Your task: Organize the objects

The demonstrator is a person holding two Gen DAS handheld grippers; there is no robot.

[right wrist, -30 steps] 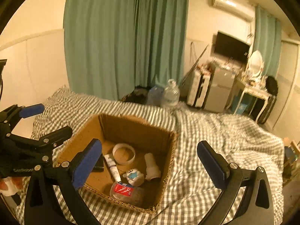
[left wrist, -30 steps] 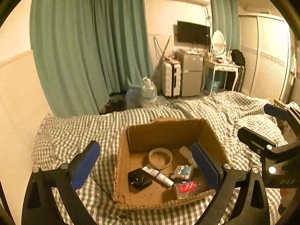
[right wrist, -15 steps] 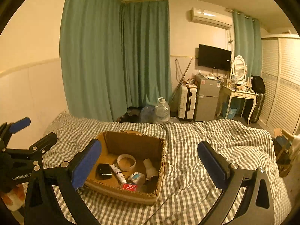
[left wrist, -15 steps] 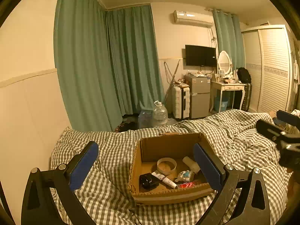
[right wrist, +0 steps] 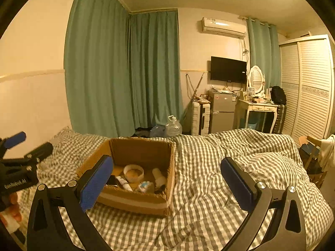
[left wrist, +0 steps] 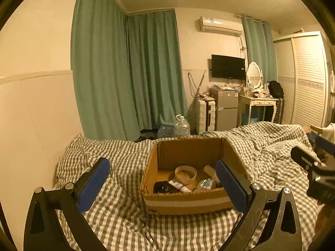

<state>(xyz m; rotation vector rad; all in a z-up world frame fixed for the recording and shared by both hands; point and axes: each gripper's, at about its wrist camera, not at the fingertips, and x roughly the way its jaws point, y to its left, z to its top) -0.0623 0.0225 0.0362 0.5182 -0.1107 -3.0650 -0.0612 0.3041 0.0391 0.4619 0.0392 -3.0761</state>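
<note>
An open cardboard box [left wrist: 184,202] [right wrist: 134,200] sits on a grey checked bedspread [left wrist: 117,215] [right wrist: 209,190]. Inside lie a tape roll [left wrist: 185,174] [right wrist: 133,172], a white tube [left wrist: 179,186] [right wrist: 123,183], a black object [left wrist: 162,187], a white bottle [left wrist: 210,170] [right wrist: 158,176] and a small white and blue item [left wrist: 206,184] [right wrist: 144,186]. My left gripper [left wrist: 162,185] hangs open in front of the box, held back from it. My right gripper [right wrist: 167,179] is open too, near the box's right side. Neither holds anything.
Green curtains [left wrist: 129,75], large water bottles [left wrist: 182,128], a white suitcase [left wrist: 205,115], a small fridge [left wrist: 227,108], a dressing table [left wrist: 258,102] and a louvred wardrobe [left wrist: 307,79] stand beyond the bed. A wall [left wrist: 31,125] runs along the left of the bed.
Both grippers have pulled back and tipped up from the box, which now looks smaller and lower. The box contents have not moved.
</note>
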